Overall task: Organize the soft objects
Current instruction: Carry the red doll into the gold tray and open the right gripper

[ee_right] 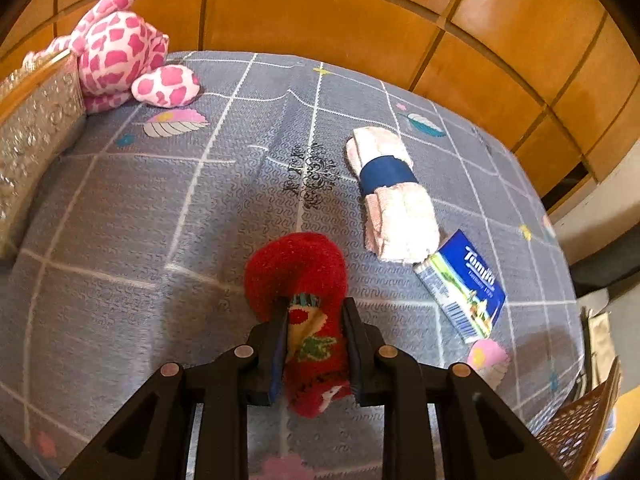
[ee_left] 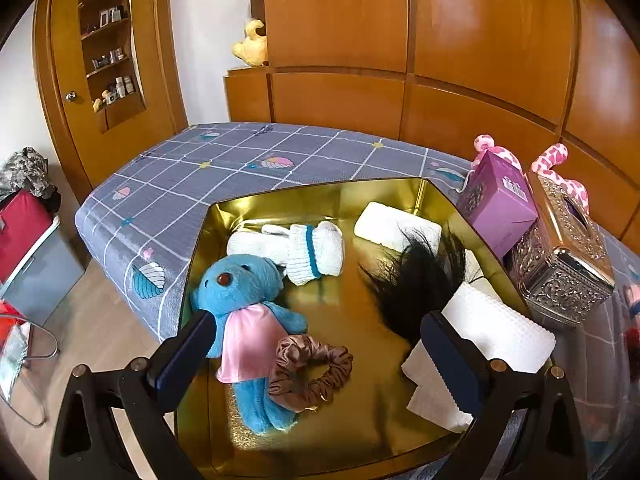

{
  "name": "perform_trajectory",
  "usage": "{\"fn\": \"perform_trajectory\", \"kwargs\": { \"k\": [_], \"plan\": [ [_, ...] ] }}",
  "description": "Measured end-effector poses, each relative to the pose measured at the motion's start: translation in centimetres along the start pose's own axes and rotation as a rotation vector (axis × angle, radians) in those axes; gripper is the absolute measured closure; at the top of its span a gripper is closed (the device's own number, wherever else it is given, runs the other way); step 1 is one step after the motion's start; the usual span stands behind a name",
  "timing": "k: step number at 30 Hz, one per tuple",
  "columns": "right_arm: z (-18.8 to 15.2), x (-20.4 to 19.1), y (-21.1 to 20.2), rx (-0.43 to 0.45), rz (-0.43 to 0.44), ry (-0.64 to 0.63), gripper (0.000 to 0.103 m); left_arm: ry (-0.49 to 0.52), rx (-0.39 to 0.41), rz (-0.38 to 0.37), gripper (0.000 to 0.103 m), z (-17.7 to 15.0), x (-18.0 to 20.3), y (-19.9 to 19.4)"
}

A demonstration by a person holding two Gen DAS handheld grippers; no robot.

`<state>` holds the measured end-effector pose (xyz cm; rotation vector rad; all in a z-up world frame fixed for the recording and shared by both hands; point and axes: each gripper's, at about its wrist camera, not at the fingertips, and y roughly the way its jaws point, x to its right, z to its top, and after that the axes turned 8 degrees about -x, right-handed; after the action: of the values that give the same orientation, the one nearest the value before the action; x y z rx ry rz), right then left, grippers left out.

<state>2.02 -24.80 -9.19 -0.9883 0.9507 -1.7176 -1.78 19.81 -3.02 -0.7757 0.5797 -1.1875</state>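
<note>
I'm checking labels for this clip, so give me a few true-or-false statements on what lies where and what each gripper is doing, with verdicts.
1. The blue teddy lies inside the gold tray. True.
2. The left gripper is clamped on the brown scrunchie. False: its jaws stand wide open over the tray, gripping nothing.
3. The right gripper grips a red sock. True.
4. The rolled pink towel with the blue band lies in the tray. False: it lies on the grey bedspread, next to the blue tissue pack.
5. The pink spotted plush sits on the bed beside the ornate silver box. True.
</note>
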Motion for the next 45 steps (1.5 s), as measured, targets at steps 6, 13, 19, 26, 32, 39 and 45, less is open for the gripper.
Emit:
{"fn": "perform_trajectory", "kwargs": {
  "k": [6, 13, 19, 26, 32, 39, 45],
  "plan": [
    [-0.2, -1.6, -2.3, -0.015, 0.202, -0.026, 0.081, -0.014, 0.000, 0.008, 0.000, 0.1, -0.2, 0.0],
    [-0.5, -7.5, -10.3, 0.085, 0.564, -0.268, 0.081, -0.083, 0.059, 0.065, 0.000, 1.1, -2.6, -1.0],
    [-0.1, -16.8, -15.8, 0.117, 0.736, -0.529, 0.081, -0.179, 0.086, 0.176, 0.000, 2.3, -6.5, -1.2],
    [0.2, -27.1, -16.0, 0.054, 0.773, -0.669, 0.081, -0.214, 0.108, 0.200, 0.000, 2.3, -7.9, -1.8],
    [-0.8, -30.8, -15.5, 0.020, 0.773, -0.707, 0.081, -0.210, 0.097, 0.189, 0.000, 2.3, -7.6, -1.7],
    [-1.4, -32.3, -13.8, -0.030, 0.779, -0.711, 0.081, -0.216, 0.072, 0.174, 0.000, 2.2, -7.3, -1.0],
    [-0.6, -35.5, -13.2, -0.075, 0.855, -0.700, 0.081, -0.212, 0.080, 0.170, 0.000, 2.3, -7.2, -1.2]
  ]
}}
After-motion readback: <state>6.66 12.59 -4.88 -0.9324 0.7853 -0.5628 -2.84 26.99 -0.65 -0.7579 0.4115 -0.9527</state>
